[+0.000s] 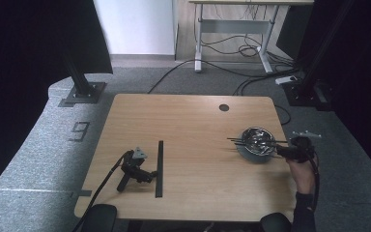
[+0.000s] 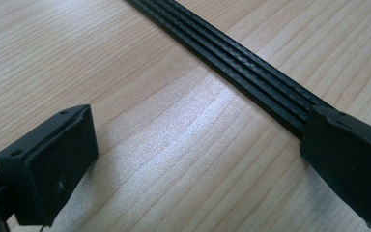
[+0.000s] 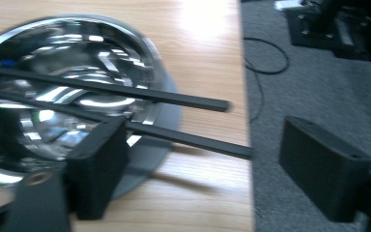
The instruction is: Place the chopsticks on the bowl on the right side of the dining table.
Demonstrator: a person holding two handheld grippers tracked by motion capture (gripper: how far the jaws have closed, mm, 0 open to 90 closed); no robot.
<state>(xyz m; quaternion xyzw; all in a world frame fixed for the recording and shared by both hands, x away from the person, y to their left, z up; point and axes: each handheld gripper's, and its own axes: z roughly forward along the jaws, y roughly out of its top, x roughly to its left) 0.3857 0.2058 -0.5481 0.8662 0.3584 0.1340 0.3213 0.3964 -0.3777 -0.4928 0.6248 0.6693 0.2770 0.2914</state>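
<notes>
At the right edge of the high view, the right hand-held gripper (image 1: 281,150) is reaching toward two black chopsticks (image 1: 253,142) that are lying across the rim of a shiny metal bowl (image 1: 257,138). The bowl is sitting on a grey plate (image 1: 251,155) near the right edge of the bench (image 1: 193,125). Laid over the rim like that, the sticks are jutting out beyond the bowl toward the person's hand (image 1: 300,173), which probably makes their free ends easy to take.

In the right gripper view, the jaws are standing apart with the chopsticks' (image 3: 174,118) ends reaching into the gap between them; the pads are not pressing on either stick, so nothing is clamped. The picture is blurred, and the bowl (image 3: 77,63) is being cut off at the left of the frame, so what lies inside it is hard to make out among the reflections.

At lower left in the high view, the left hand-held gripper (image 1: 150,175) is lying on the bench with no hand on it, just beside a long black strip (image 1: 160,166). In the left gripper view its jaws are gaping wide over bare wood, and the strip (image 2: 232,63) is running diagonally from the top toward the right jaw, its lower end hidden behind that jaw.
</notes>
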